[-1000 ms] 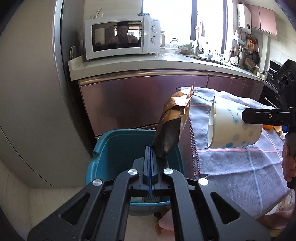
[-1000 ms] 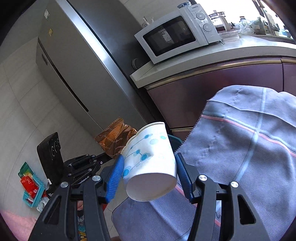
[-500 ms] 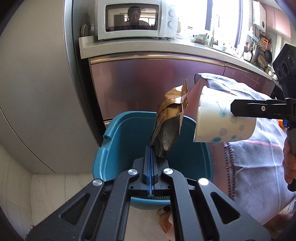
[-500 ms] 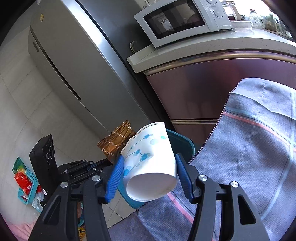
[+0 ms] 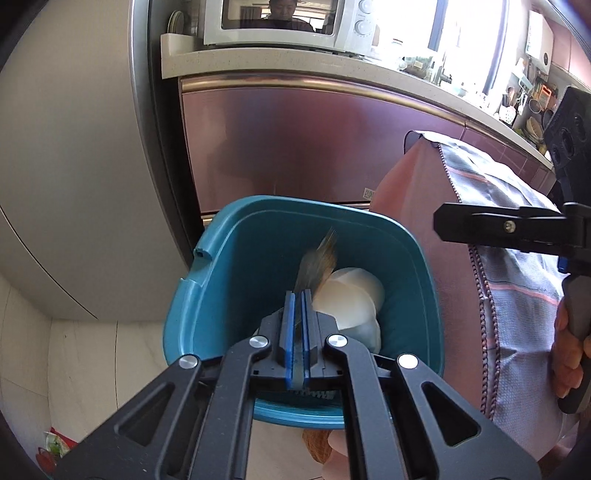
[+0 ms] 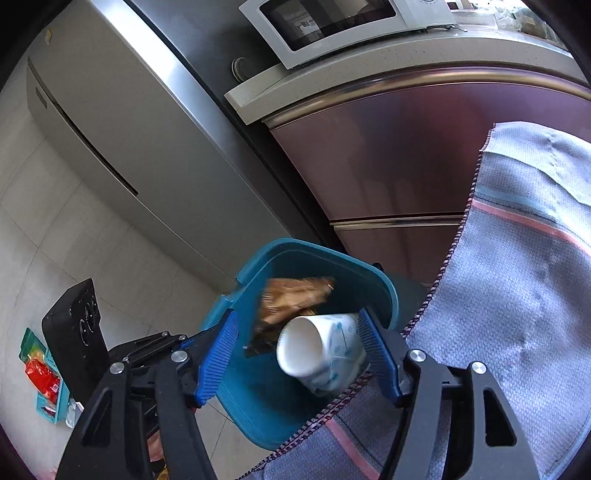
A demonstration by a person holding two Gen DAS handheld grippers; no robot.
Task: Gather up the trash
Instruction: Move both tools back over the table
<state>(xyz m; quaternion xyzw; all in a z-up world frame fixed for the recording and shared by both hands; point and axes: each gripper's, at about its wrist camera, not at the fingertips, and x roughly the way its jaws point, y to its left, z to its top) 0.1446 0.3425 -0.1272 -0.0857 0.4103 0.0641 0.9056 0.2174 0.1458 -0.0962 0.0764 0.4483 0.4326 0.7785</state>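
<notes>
Two pieces of trash show inside the teal bin (image 5: 229, 229), which stands on the floor just right of the steel fridge (image 5: 74, 184) and in front of the dark red cabinet under the microwave (image 5: 280, 22).

The left gripper (image 5: 298, 295) hangs over the near rim of the bin, pointing down into it. Its blue pads stand almost together, with only a thin slit between them. The brown snack wrapper (image 5: 319, 258) rises blurred from just beyond their tips, inside the bin. Whether the pads are pinching it cannot be told.

Just right of the wrapper, and touching it, the white paper cup (image 5: 351, 299) lies on its side in the bin, against the right wall.

The right gripper (image 6: 297, 317) is above the bin's right side with its fingers spread wide. The cup lies below the gap between them, and they grip nothing.

Farther right, the grey striped cloth (image 5: 517, 295) hangs down beside the bin.
</notes>
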